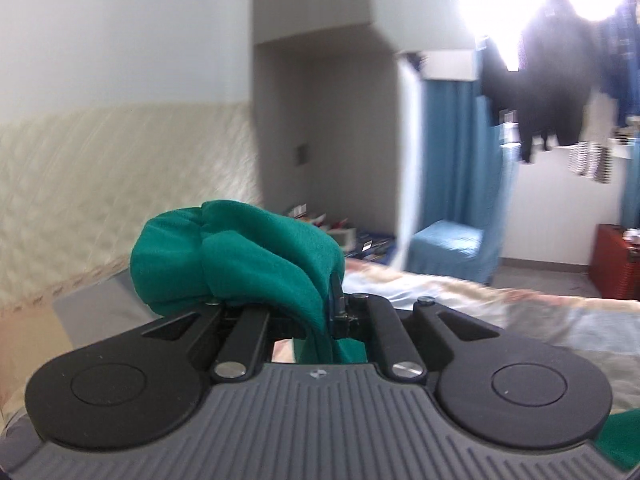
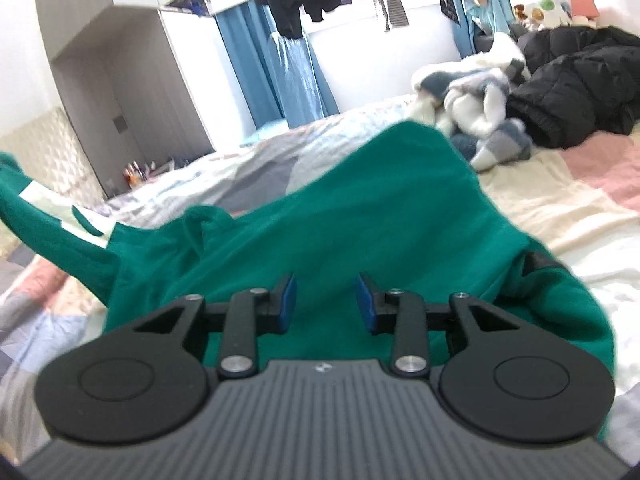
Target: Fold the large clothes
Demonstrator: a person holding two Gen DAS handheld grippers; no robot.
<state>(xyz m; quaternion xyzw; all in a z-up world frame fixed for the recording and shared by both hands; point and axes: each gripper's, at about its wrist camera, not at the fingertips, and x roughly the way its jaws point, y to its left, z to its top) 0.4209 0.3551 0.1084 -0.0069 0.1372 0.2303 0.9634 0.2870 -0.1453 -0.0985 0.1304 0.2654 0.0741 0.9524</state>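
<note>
A large green garment (image 2: 380, 200) lies spread and rumpled on the patchwork bed cover (image 2: 560, 208). One end of it rises off to the left in the right wrist view. My left gripper (image 1: 320, 304) is shut on a bunched fold of the green garment (image 1: 240, 256). It is held up above the bed, and the cloth hides the fingertips and hangs down between the arms. My right gripper (image 2: 326, 300) hovers just over the near part of the garment. Its blue pads (image 2: 289, 300) stand apart with nothing gripped between them.
A black puffy jacket (image 2: 580, 80) and a white and grey fluffy garment (image 2: 476, 108) lie at the far right of the bed. Clothes (image 1: 552, 80) hang by the window. A blue covered chair (image 1: 452, 248) and a red box (image 1: 616, 260) stand beyond the bed. A padded wall (image 1: 100, 184) is on the left.
</note>
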